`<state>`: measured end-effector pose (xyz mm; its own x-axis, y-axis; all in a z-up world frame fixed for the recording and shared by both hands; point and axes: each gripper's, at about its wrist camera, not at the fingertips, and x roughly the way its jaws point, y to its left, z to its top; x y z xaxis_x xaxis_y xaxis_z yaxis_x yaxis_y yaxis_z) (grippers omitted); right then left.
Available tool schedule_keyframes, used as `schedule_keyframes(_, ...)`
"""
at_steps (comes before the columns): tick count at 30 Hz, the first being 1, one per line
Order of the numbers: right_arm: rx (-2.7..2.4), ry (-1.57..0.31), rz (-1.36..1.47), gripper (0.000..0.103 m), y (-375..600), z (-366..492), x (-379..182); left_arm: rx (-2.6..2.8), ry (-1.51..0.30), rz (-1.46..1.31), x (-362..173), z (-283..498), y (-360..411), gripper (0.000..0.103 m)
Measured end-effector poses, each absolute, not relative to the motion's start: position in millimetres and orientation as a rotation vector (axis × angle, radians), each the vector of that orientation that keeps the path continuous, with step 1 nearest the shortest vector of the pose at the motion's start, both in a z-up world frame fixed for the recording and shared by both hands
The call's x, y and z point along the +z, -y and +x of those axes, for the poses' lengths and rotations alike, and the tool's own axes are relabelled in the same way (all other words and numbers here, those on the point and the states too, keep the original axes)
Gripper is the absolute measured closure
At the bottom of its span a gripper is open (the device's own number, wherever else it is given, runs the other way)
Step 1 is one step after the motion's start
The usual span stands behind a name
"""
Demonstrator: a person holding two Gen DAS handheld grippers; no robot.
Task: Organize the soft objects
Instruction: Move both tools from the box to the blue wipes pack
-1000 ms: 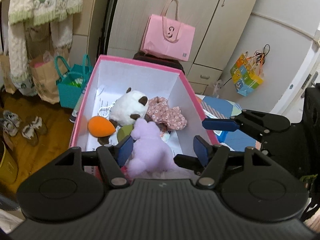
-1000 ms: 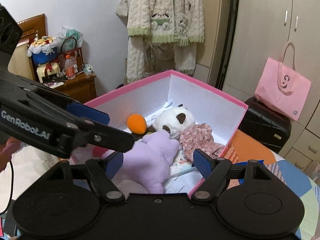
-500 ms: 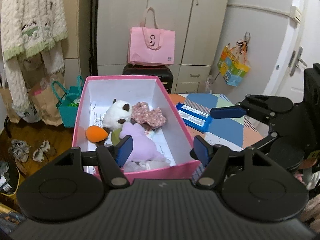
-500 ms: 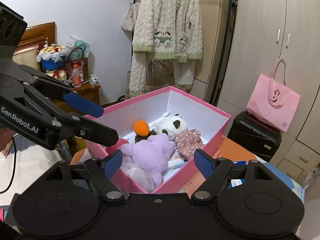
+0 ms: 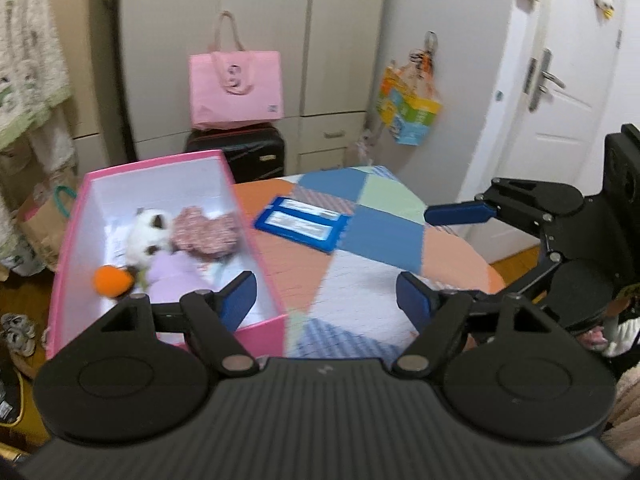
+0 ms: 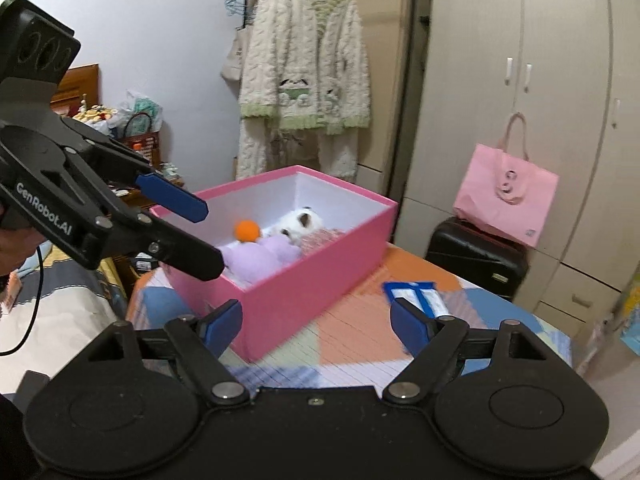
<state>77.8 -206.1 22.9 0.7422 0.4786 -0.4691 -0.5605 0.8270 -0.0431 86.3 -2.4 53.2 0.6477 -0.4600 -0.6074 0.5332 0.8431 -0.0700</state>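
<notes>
Both grippers have pulled back from the pink cardboard box (image 6: 304, 276), which looked close and filled the views a second ago and now sits smaller at the left edge of the patchwork-covered tabletop (image 5: 372, 296). Left gripper (image 5: 326, 300) and right gripper (image 6: 316, 324) each hang above the cloth with fingers spread wide and nothing between them. Inside the box lie the lilac plush toy (image 6: 256, 258), white-and-brown plush animal (image 5: 148, 234), orange foam ball (image 5: 112, 282) and floral pink fabric piece (image 5: 206, 230), so the soft things look gathered. A flat blue packet (image 5: 302, 228) lies on the tabletop just beside the box. Risk, as I judge it: the box stands close to the table's left edge, so a careless nudge from either gripper could push it over the side, and blur in the left view hints at quick motion
</notes>
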Motion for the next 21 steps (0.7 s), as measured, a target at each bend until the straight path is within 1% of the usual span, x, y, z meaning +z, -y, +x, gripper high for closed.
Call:
schedule_keyframes(6, 0.546, -0.429, -0.163, 0.015, 247.2, 76.4, 13.4, -0.627, -0.688, 0.113, 39.8, 100.2, 44.7, 0.024)
schedule_keyframes(8, 0.535, -0.426, -0.172, 0.014, 257.4, 81.1, 6.9, -0.624, -0.699, 0.104, 33.7, 108.3, 57.8, 0.022)
schedule_keyframes(13, 0.535, -0.434, -0.181, 0.014, 274.2, 104.1, -13.2, -0.619, -0.709, 0.07, 18.9, 128.8, 86.1, 0.022)
schedule_keyframes(17, 0.523, -0.436, -0.207, 0.014, 277.6, 124.3, -29.5, -0.561, -0.716, 0.039, 4.9, 152.1, 103.3, 0.022)
schedule_keyframes(21, 0.517, -0.451, -0.215, 0.014, 274.9, 141.2, -42.2, -0.525, -0.76, 0.011, -12.7, 184.0, 116.1, 0.022)
